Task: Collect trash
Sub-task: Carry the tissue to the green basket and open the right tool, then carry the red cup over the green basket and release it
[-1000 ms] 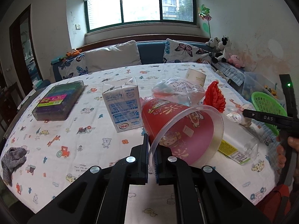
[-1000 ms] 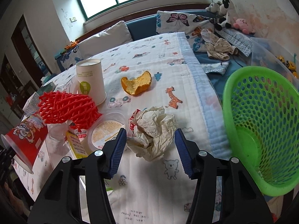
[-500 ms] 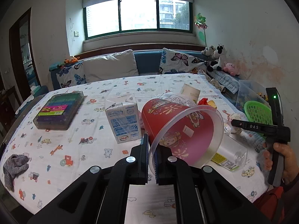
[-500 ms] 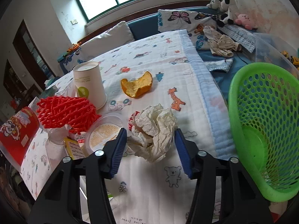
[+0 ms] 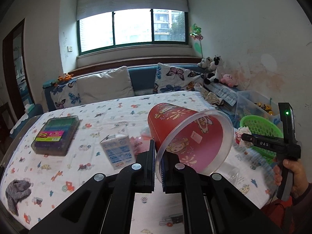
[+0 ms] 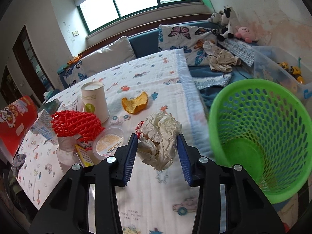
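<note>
Cartoon-print cloth covers the table. Both tools have lifted: the left gripper pinches the red plastic cup, the right gripper squeezes the crumpled white paper near the green basket, ready to drop.

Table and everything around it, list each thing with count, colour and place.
Red cup: 1, red, held by its rim above table.
Paper wad: 1, white, between right fingers.
Basket: 1, green, off table's right edge.
Paper cup: 1, white, upside down on table.
Net: 1, red, beside paper cup.
Peel: 1, orange, mid-table.
Carton: 1, white-blue, table.
Box: 1, multicoloured, table's left.
Left gripper: shut on red cup.
Right gripper: shut on paper wad.
</note>
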The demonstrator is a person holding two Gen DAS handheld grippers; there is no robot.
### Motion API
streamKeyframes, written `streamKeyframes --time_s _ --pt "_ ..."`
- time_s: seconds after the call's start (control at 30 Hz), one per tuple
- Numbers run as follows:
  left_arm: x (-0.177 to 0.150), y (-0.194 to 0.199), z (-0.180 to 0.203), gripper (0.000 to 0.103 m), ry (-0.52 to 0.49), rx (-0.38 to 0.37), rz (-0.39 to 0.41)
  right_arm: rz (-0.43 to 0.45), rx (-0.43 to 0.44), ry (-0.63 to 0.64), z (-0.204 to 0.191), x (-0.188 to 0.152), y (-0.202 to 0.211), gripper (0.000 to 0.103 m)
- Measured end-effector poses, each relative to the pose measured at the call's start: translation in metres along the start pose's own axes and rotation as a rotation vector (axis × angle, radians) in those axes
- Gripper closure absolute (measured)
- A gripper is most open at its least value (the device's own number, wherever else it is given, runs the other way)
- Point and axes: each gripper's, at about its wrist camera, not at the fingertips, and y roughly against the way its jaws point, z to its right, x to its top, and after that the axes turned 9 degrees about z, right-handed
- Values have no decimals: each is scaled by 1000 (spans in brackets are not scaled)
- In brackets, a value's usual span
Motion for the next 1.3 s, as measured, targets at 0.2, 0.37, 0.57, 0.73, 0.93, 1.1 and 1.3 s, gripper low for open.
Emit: streamKeyframes --time_s 0.2,0.37,0.57,0.73,0.93,1.1,1.3 --pt "17 -13 31 98 -7 -106 5 20 -90 -15 37 6 22 61" --pt "27 -31 65 98 -16 -191 -10 23 -165 -38 70 6 34 60" --pt "35 -51 109 98 -27 -255 -30 5 -227 -79 111 -2 43 56" --pt "38 -65 150 98 -37 -311 -58 10 -250 -108 134 -7 50 50" --pt "41 -82 188 98 -48 -353 -85 22 -246 -121 147 -11 63 44" --pt "37 -95 217 98 -71 -382 -121 55 -253 -125 155 -10 81 38" --pt "24 -115 256 98 -111 -433 -189 101 -298 -93 158 -13 113 34"
